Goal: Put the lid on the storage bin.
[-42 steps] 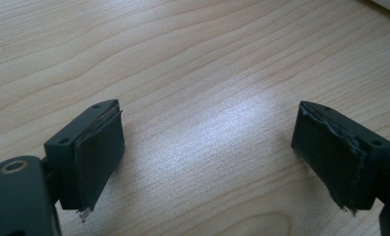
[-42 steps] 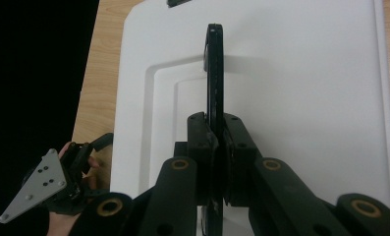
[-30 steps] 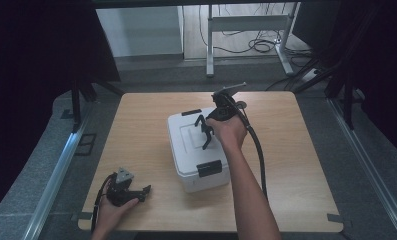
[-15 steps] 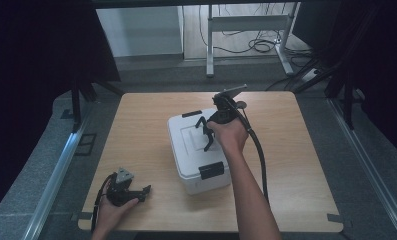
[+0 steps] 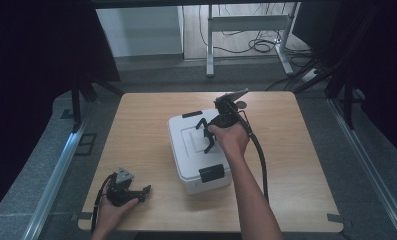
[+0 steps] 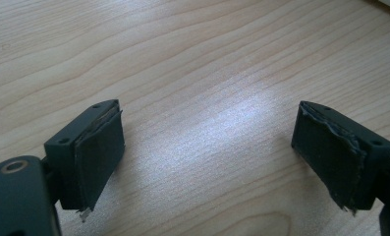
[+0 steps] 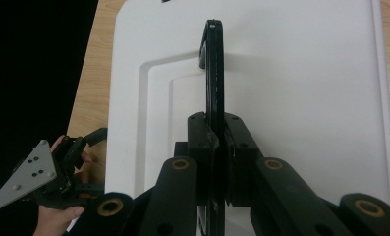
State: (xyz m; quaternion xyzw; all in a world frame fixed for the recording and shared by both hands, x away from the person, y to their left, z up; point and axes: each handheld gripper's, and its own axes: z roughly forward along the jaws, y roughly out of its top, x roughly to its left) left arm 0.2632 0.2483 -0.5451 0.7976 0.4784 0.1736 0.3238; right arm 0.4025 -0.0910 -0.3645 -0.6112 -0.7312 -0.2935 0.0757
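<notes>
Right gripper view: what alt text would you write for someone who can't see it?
The right gripper is shut on the black handle raised from a white box lid. The left gripper rests at the wooden table edge.

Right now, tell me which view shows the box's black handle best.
The right gripper view: the handle stands upright, clamped between the right tool pads. The high view shows it small, partly behind the hand. The left gripper view shows table.

Handle [image 7: 213, 78] raised upright by right hand-held gripper [image 7: 217, 162].
</notes>
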